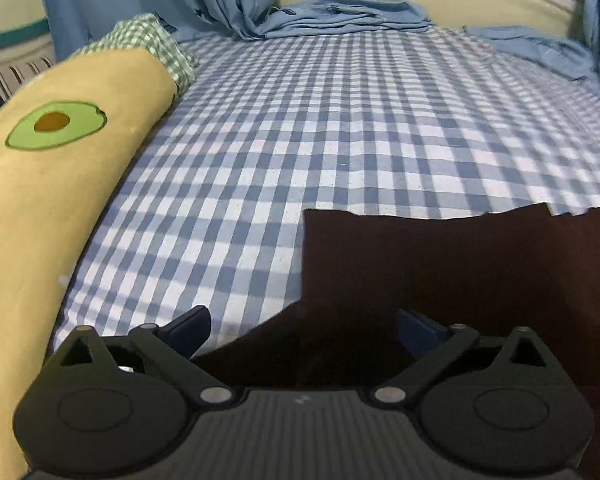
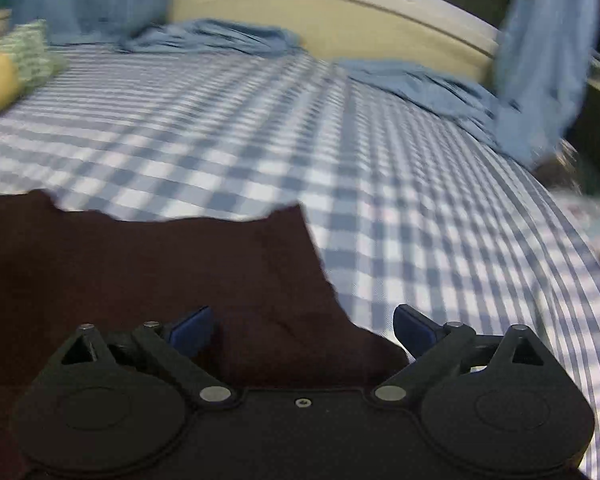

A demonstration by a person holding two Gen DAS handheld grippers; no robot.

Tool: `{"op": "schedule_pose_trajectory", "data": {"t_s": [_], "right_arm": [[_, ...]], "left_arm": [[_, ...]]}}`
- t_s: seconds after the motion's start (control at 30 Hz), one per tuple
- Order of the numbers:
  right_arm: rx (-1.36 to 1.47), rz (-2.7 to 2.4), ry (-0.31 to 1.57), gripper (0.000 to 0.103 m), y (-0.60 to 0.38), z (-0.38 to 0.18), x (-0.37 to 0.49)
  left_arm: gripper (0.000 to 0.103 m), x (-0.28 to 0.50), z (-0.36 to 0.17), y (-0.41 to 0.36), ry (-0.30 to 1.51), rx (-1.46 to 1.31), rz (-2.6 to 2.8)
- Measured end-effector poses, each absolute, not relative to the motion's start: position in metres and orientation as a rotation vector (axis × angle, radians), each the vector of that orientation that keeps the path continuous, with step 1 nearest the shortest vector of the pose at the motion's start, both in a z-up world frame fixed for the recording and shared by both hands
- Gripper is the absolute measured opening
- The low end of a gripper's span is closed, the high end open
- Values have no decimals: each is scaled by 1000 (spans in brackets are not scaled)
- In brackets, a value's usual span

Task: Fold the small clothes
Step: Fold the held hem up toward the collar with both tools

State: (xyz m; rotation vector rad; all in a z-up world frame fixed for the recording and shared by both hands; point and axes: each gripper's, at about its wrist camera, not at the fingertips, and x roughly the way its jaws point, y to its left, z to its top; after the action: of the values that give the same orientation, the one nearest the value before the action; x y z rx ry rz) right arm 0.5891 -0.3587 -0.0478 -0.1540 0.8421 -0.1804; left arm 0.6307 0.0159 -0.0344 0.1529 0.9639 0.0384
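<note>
Counted: 1 dark garment (image 1: 440,264), 1 checked sheet (image 1: 340,128), 1 yellow bolster (image 1: 60,168), 1 green checked cloth (image 1: 156,40), 2 grippers: left (image 1: 302,330), right (image 2: 302,328).

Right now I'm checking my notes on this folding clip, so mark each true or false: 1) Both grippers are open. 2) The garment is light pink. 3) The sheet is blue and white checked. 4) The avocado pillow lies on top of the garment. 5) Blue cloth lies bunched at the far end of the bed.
1) True: the left gripper and the right gripper both stand with jaws wide, gripping nothing.
2) False: the garment is dark maroon.
3) True: the sheet is blue and white checked.
4) False: the avocado pillow lies along the bed's left edge, apart from the garment.
5) True: blue cloth is bunched there.
</note>
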Motion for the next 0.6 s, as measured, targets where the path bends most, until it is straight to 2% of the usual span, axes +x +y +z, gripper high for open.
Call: {"op": "schedule_pose_trajectory", "data": {"t_s": [0.23,0.47,0.6], "right_arm": [[-15,-472,896,102,-394,-68,600],[125,-417,830,102,-416,-46,566],[86,-344,768,102,-407,-21,536]], "left_arm": [[103,644,-66,23,978,119,226],[102,622,-51,50,957,-15,206],[103,591,-29,52,920,-9,247]]}}
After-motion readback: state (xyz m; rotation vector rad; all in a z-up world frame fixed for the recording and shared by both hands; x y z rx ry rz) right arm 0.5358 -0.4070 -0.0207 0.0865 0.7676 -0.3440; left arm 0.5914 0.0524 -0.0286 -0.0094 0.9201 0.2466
